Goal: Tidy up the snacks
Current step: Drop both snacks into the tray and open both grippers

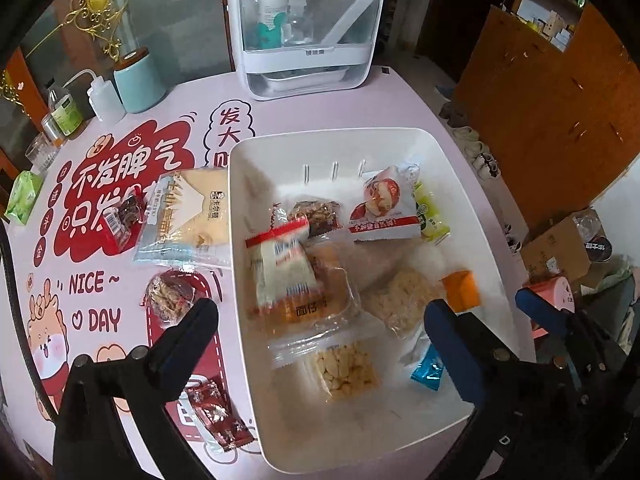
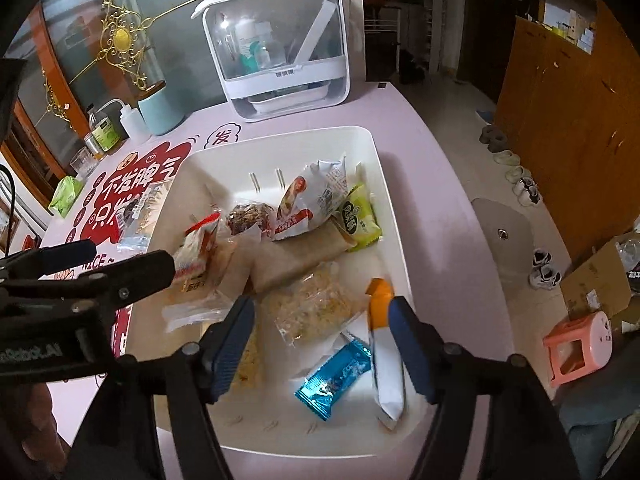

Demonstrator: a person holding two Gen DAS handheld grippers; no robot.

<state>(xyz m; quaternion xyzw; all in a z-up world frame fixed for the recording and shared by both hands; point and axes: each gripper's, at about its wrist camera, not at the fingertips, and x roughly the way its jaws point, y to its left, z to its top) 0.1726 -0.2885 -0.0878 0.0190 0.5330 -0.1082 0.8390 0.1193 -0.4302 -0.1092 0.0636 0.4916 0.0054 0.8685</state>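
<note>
Here, a deep white plastic bin (image 1: 452,168) with rounded corners sits on the counter (image 1: 404,92), whose smooth pink cover bears red cartoon lettering. Crinkly wrapped snacks lie loose inside it: a clear packet of pale puffed pieces (image 1: 346,370), a glossy blue foil bar (image 2: 334,378), a long white and orange pouch (image 2: 384,354) leaning against the bin's right wall, a lime-green square packet (image 2: 360,220) and a white pouch with a red picture (image 1: 382,206) towards the far end, and a red-edged cracker packet (image 1: 282,270) in the middle.

The left hand-held gripper (image 1: 320,320) hangs over the near part of the bin with its black fingers spread as wide as they go, one over the counter to the left of the bin and one over the bin's right side, nothing between them but the snacks below. The right hand-held gripper (image 2: 322,318) also stands apart, its ribbed blue pads (image 2: 232,344) clear of everything; the white and orange pouch lies just beside the right-hand pad, and I cannot tell if they touch.

Outside the bin, on the counter to its left, lie a large flat clear-wrapped bread packet (image 1: 192,216), a round nutty cake (image 1: 170,296) in film, and a shiny dark red foil sachet (image 1: 218,416). At the back stands a boxy white case with a clear front (image 1: 308,28).
</note>
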